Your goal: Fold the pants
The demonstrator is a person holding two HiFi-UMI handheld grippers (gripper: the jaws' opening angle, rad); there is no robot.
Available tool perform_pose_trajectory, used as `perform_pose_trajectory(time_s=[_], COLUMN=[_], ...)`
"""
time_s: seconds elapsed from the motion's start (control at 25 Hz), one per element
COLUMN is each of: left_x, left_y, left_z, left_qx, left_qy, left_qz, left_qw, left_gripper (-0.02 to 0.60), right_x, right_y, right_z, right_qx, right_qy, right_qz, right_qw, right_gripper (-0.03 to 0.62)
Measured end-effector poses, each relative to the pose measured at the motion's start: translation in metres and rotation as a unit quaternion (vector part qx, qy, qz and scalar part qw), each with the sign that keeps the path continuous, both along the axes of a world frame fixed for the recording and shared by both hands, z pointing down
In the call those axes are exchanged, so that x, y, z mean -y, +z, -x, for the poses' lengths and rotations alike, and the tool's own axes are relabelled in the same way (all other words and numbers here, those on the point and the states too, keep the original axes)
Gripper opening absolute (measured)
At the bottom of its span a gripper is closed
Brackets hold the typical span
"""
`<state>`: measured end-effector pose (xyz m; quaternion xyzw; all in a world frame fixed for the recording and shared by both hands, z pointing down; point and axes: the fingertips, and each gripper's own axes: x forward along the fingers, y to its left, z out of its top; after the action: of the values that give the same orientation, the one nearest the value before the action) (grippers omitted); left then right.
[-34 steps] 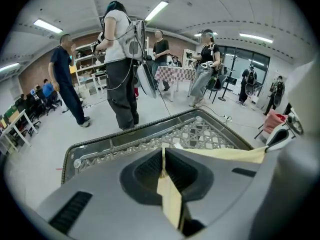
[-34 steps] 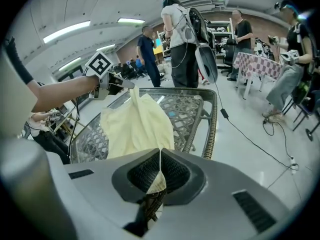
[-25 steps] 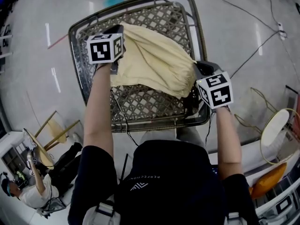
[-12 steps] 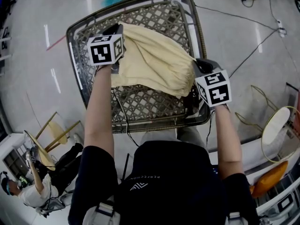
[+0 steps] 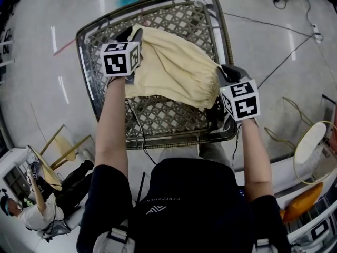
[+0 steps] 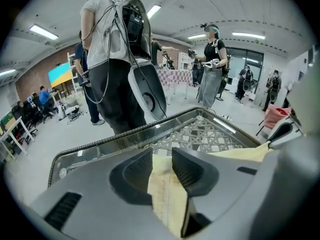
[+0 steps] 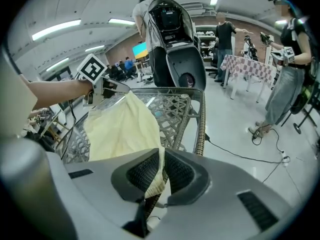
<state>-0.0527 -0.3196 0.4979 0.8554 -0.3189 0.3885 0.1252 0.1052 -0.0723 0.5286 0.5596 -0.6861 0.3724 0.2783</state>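
Pale yellow pants [image 5: 174, 67] lie folded on a lattice-topped table [image 5: 158, 136]. My left gripper [image 5: 132, 34] is at their far left corner. Its jaws have just been opening and now stand apart, with a strip of the cloth [image 6: 167, 194] lying loose between the pads [image 6: 135, 171]. My right gripper [image 5: 224, 74] is at the pants' right edge, near the table's right rim. In the right gripper view it [image 7: 161, 156] is shut on a bunched fold of the pants [image 7: 120, 129], which slope away toward the left gripper [image 7: 102, 86].
The table has a raised braided rim [image 7: 202, 114] all round. A person with a backpack [image 6: 115, 59] stands just past its far edge, and others stand further off. A seated person [image 5: 31, 210] is at lower left, a round white stool [image 5: 308, 144] at right, and cables [image 5: 284, 51] cross the floor.
The left gripper's jaws have parted a little at the pants' corner. The pants and the right gripper have kept still.
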Motion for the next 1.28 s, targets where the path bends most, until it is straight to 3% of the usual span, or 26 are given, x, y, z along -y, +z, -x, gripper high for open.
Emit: perform_pose_trajectory(time_s=[0.44, 0.92, 1.28], left_x=[-0.020, -0.119, -0.195], left_y=[-0.018, -0.033, -0.033], left_z=[0.015, -0.020, -0.016], left_qx=[-0.013, -0.044, -0.051], left_qy=[-0.020, 0.031, 0.028], left_qz=[-0.015, 0.012, 0.037], left_qw=[0.9996, 0.9985, 0.9976], left_gripper=[0.120, 0.077, 0.077], right_x=[0.001, -0.019, -0.047], right_y=[-0.021, -0.035, -0.045], right_z=[-0.012, 0.000, 0.014], right_qx=[-0.017, 0.005, 0.022], right_qy=[0.018, -0.008, -0.047], right_qz=[-0.028, -0.046, -0.058], right_qw=[0.999, 0.999, 0.997], right_gripper=[0.041, 0.041, 0.041])
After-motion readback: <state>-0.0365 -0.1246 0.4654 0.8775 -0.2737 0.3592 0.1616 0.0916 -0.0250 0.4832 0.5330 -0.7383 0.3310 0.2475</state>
